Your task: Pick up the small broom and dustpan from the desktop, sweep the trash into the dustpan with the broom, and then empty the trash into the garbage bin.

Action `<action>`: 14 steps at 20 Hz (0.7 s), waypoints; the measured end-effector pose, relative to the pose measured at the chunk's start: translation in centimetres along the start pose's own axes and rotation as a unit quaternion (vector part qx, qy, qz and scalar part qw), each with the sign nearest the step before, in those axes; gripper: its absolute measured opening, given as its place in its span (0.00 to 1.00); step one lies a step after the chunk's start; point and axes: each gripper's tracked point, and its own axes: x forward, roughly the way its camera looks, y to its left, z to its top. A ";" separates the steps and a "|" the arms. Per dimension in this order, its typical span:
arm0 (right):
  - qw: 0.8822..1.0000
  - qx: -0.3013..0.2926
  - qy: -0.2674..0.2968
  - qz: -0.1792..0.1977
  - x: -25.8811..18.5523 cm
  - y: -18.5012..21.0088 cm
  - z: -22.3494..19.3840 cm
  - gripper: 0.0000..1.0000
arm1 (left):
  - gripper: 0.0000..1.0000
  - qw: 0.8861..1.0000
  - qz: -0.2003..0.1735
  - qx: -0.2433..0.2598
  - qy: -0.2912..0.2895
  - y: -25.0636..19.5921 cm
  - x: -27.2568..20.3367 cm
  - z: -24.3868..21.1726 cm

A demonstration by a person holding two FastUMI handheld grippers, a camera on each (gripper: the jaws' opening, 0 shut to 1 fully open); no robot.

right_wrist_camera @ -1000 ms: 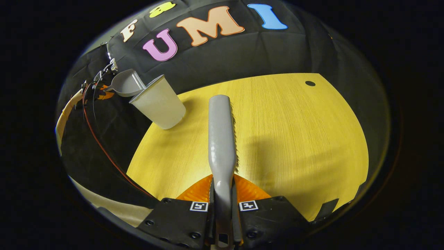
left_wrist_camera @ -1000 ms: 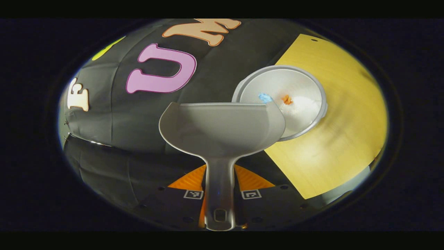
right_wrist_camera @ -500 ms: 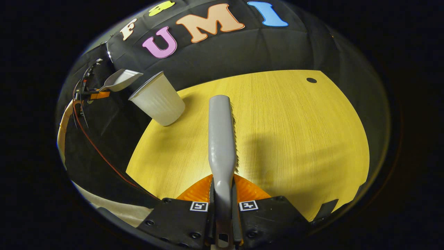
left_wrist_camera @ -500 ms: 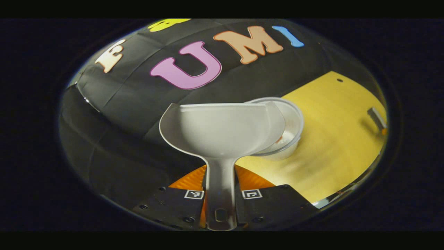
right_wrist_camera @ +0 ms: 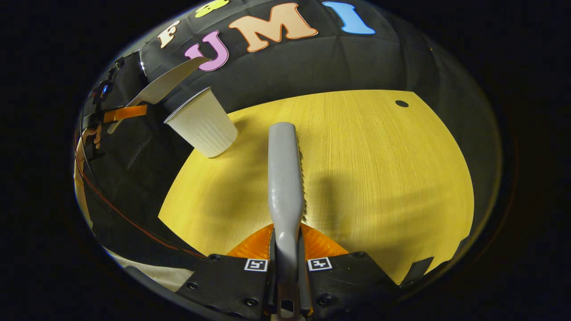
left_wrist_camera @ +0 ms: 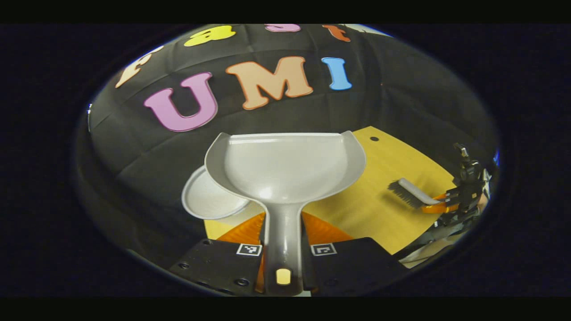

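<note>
My left gripper [left_wrist_camera: 284,234] is shut on the handle of the grey dustpan [left_wrist_camera: 285,167], which is held up level and looks empty inside. The white garbage bin [left_wrist_camera: 209,200] sits just below the pan's left side, its rim partly hidden by the pan. My right gripper [right_wrist_camera: 285,245] is shut on the handle of the small grey broom [right_wrist_camera: 284,174], which hangs above the yellow tabletop [right_wrist_camera: 366,169] with its bristles facing right. In the right gripper view the bin [right_wrist_camera: 203,122] stands at the table's far left corner, with the dustpan [right_wrist_camera: 163,84] raised above it and to its left. The broom [left_wrist_camera: 412,191] also shows far right in the left gripper view.
The bin stands near the tabletop's [left_wrist_camera: 383,196] edge, with black cloth behind and beside it. A small dark hole [right_wrist_camera: 401,103] marks the table's far right. A hand [right_wrist_camera: 91,133] and a red cable [right_wrist_camera: 116,209] show at the left.
The left gripper has tipped the dustpan back up and pulled it away from the bin's mouth; the bin now lies below and left of the pan. The broom has stayed still.
</note>
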 end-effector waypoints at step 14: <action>0.996 0.026 0.041 -0.078 0.8 0.3 -1.0 0.17 | 0.26 0.989 0.005 -0.117 0.091 -15.0 6.7 -19.1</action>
